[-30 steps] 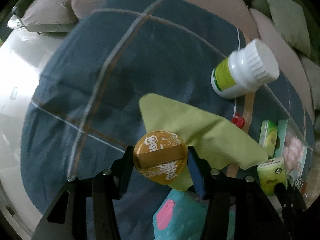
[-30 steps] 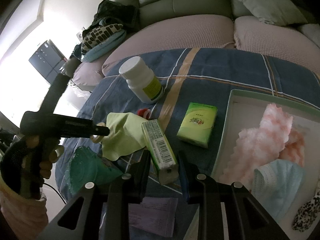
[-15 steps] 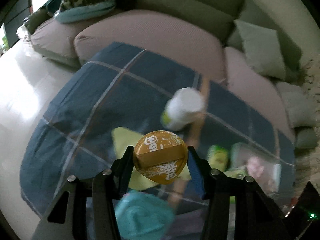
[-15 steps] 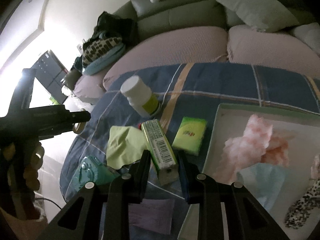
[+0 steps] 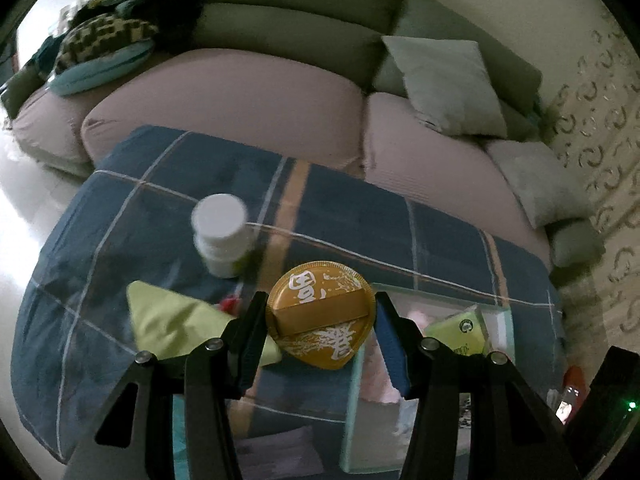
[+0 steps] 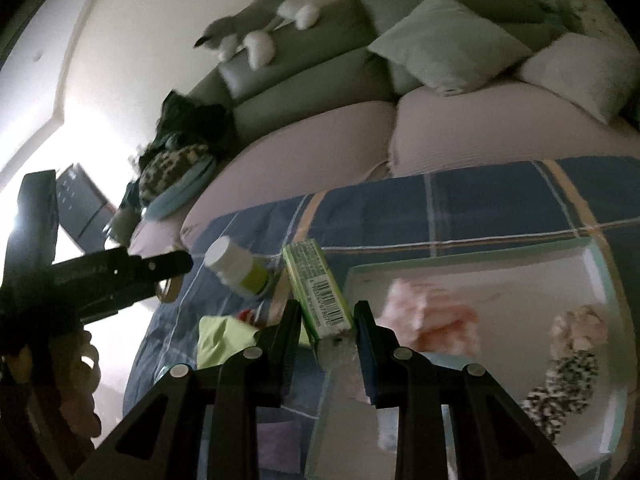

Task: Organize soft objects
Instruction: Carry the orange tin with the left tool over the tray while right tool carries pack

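Observation:
My left gripper (image 5: 320, 318) is shut on a round golden packet (image 5: 320, 312) with white characters, held above the blue plaid cloth (image 5: 352, 216). My right gripper (image 6: 325, 322) is shut on a long green tissue pack (image 6: 318, 288) with a barcode, lifted over the left edge of the pale green tray (image 6: 600, 292). The tray holds pink fluffy cloth (image 6: 432, 316), a leopard-print piece (image 6: 560, 388) and a light blue item. A yellow-green cloth (image 5: 176, 320) lies flat on the plaid. The left gripper (image 6: 176, 264) shows from the side in the right wrist view.
A white pill bottle (image 5: 220, 236) stands on the plaid, a small red thing (image 5: 230, 304) beside it. Another green tissue pack (image 5: 460, 332) lies by the tray. A sofa (image 5: 240, 92) with cushions lies behind, a plush toy (image 6: 256, 32) on its back.
Both grippers rose and tilted up with their loads, so the sofa came into view. The right one carried the tissue pack toward the tray's edge.

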`<state>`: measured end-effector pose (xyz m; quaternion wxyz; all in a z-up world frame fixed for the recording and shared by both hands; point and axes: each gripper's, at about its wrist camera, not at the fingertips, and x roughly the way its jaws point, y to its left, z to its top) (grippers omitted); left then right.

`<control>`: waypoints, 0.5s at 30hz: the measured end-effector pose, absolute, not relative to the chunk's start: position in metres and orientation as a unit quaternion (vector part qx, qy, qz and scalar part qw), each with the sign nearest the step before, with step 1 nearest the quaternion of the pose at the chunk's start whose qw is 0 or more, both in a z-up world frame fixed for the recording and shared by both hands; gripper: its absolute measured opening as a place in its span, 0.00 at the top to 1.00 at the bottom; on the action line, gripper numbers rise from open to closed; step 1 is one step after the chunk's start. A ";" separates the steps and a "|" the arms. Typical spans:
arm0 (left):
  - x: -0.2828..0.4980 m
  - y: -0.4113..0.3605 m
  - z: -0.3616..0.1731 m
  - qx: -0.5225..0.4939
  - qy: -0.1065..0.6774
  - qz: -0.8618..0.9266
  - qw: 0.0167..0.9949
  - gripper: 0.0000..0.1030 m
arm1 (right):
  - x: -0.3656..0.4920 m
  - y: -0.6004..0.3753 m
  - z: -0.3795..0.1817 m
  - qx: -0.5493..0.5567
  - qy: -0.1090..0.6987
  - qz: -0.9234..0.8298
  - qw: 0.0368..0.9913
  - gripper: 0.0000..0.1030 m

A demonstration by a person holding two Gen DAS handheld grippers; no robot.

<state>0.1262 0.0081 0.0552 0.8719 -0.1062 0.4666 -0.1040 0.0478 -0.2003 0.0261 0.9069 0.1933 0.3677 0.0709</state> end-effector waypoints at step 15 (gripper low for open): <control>0.115 -0.084 0.041 -0.033 0.474 -0.176 0.862 0.48 | 0.025 -0.296 0.016 0.245 0.365 -0.069 0.896 0.72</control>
